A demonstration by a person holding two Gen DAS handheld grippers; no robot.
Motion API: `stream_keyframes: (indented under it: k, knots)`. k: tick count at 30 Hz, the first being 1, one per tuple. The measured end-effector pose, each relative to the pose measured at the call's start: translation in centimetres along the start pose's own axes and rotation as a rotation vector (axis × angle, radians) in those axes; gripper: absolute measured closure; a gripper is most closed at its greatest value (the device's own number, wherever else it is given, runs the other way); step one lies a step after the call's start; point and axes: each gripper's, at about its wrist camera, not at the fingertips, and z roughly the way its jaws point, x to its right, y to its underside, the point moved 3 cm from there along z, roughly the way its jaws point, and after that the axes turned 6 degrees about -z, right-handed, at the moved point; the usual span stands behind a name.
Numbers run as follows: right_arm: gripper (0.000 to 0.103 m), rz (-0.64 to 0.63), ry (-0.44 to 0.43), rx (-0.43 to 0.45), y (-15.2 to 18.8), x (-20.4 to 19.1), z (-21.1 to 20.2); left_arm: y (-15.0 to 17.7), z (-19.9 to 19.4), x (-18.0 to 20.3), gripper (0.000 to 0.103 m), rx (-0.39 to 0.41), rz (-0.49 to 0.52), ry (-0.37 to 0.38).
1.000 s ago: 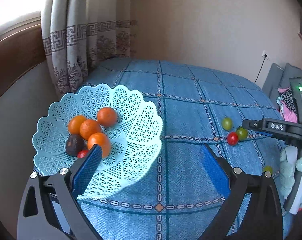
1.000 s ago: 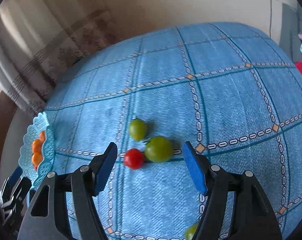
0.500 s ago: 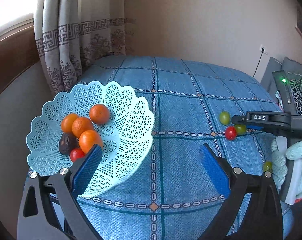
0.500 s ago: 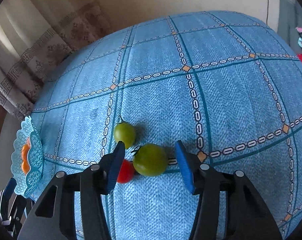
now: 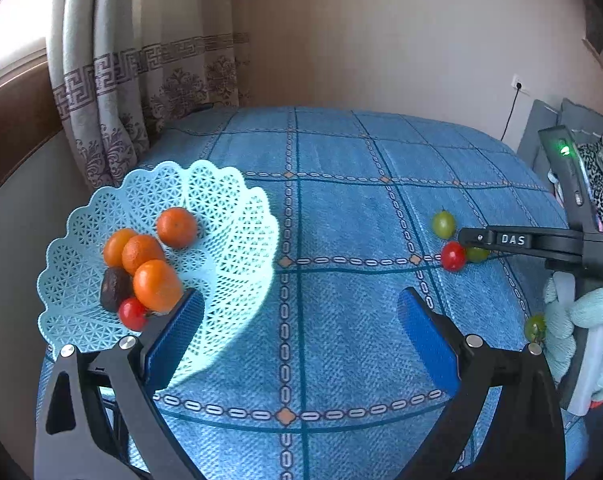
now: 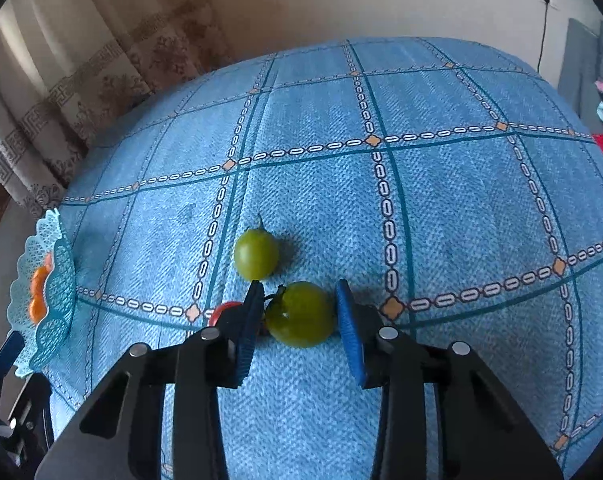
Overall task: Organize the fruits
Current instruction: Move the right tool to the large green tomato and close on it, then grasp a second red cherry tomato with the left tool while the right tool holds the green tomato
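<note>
Seven pieces of fruit already lie in the pale lattice basket (image 5: 237, 216) at the left of the bench (image 5: 341, 208): four oranges (image 5: 176, 227), one dark fruit (image 5: 115, 289) and one red tomato (image 5: 132, 313), by my count six clearly, a seventh not confirmed. My left hand-held gripper (image 5: 301, 320) hangs just beside the basket's near rim, jaws wide apart and carrying nothing.

Moving right across the blue checked cloth, three loose fruits sit close together: a small green tomato (image 6: 256, 254) farthest off, a red tomato (image 5: 453, 256) mostly hidden behind my left finger in the right wrist view, and a larger green tomato (image 6: 300, 314) touching or nearly touching the red one. One more green fruit (image 5: 535, 326) lies apart, near my gloved hand (image 5: 581, 320).

My right hand-held gripper (image 6: 297, 312) is narrowed around the larger green tomato, one blue pad at each flank. The right pad appears to meet the skin; on the left a slight gap may remain, so I cannot confirm a firm grip.

Assessment: this tomato should be light, smooth-skinned and firm, yet liable to bruise or split under hard pressure. The sound hold is across its widest part, clear of the stem (image 6: 279, 294). Its round shape may let it squirt out if gripped off-centre, and the neighbouring red tomato could be nudged away.
</note>
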Motion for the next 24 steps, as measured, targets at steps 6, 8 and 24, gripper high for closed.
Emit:
stream_keyframes:
  k: [6, 8, 24]
  knots:
    - [0.067, -0.012, -0.045, 0.008, 0.9, 1.2, -1.5, 0.2, 0.6, 1.4, 0.004, -0.012, 0.020, 0.003]
    - [0.066, -0.026, -0.065, -0.001, 1.4, 1.3, -1.6, 0.3, 0.8, 1.9, 0.004, -0.018, 0.026, 0.004]
    - [0.068, -0.054, -0.093, 0.005, 3.4, 1.4, -1.6, 0.4, 1.5, 4.3, 0.004, -0.017, 0.092, -0.022]
